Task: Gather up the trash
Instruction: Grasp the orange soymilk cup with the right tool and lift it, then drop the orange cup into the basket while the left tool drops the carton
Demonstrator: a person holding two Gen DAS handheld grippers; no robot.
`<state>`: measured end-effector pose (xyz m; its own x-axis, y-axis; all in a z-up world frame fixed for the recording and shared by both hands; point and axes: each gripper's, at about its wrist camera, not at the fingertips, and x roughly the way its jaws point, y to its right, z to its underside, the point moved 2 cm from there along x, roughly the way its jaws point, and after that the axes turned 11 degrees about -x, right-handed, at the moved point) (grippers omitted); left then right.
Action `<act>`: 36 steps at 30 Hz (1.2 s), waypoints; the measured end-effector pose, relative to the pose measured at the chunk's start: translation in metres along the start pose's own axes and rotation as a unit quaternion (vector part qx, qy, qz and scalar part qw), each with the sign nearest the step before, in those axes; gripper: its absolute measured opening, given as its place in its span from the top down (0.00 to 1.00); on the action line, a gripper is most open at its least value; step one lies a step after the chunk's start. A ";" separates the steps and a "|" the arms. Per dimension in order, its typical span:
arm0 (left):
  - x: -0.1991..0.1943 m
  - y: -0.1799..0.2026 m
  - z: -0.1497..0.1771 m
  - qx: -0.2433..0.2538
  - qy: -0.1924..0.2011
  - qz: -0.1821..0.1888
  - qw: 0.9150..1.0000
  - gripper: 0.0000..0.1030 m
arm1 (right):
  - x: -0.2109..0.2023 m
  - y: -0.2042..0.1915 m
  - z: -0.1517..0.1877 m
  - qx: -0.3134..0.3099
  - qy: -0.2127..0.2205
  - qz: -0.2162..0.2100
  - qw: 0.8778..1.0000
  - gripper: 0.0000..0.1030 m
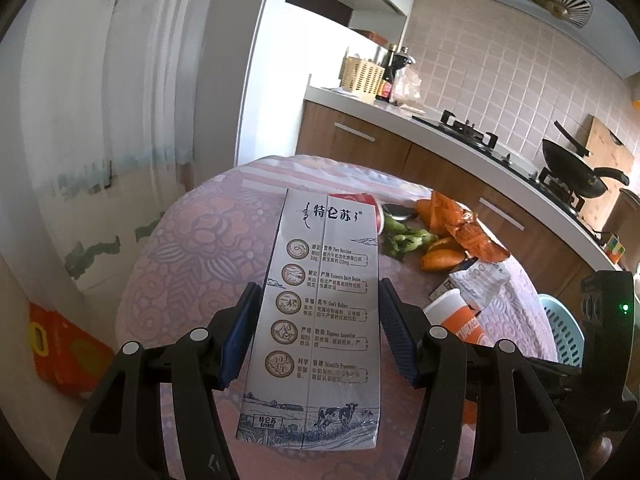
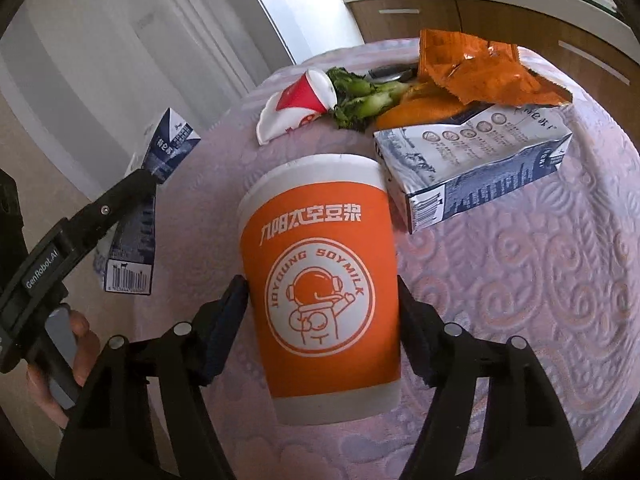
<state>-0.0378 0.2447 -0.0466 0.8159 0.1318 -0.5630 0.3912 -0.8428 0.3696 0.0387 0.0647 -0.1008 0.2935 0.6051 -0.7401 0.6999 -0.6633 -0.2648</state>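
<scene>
My left gripper [image 1: 318, 300] is shut on a white and blue milk carton [image 1: 320, 320] and holds it above the round table [image 1: 192, 248]. The carton also shows in the right wrist view [image 2: 160, 152], held in the air at the left. My right gripper [image 2: 322, 296] is shut on an orange and white soymilk paper cup [image 2: 320, 280], which also shows in the left wrist view [image 1: 460, 320]. On the table lie a second milk carton [image 2: 472, 160], a torn orange snack bag [image 2: 480, 72], a crushed red and white cup [image 2: 300, 100], green vegetable scraps [image 2: 360, 96] and orange peel [image 1: 440, 256].
A kitchen counter [image 1: 420, 128] with a gas stove [image 1: 472, 132] and a black wok [image 1: 572, 168] runs behind the table. A pale blue basket [image 1: 560, 328] sits at the right below the table edge. An orange box [image 1: 60, 348] lies on the floor at the left.
</scene>
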 end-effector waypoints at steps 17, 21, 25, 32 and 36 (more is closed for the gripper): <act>-0.020 0.114 0.016 0.065 -0.009 0.104 0.992 0.45 | -0.154 0.051 0.012 0.022 0.140 0.106 0.984 0.37; -0.018 0.170 0.030 0.102 -0.024 0.139 0.985 0.45 | -0.187 0.091 0.028 0.061 0.156 0.161 0.973 0.37; -0.013 0.230 0.044 0.131 -0.048 0.183 0.973 0.45 | -0.220 0.131 0.052 0.090 0.162 0.211 0.960 0.37; 0.024 0.325 0.081 0.173 -0.108 0.238 0.950 0.45 | -0.261 0.219 0.097 0.170 0.168 0.270 0.933 0.36; 0.060 0.364 0.107 0.158 -0.186 0.272 0.931 0.45 | -0.262 0.259 0.123 0.208 0.148 0.295 0.921 0.36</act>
<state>0.1075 -0.1103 -0.0248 0.6296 -0.4990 -0.5955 -0.2286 -0.8515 0.4718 0.0634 -0.3194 -0.0517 0.7502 0.1376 -0.6467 0.0699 -0.9891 -0.1294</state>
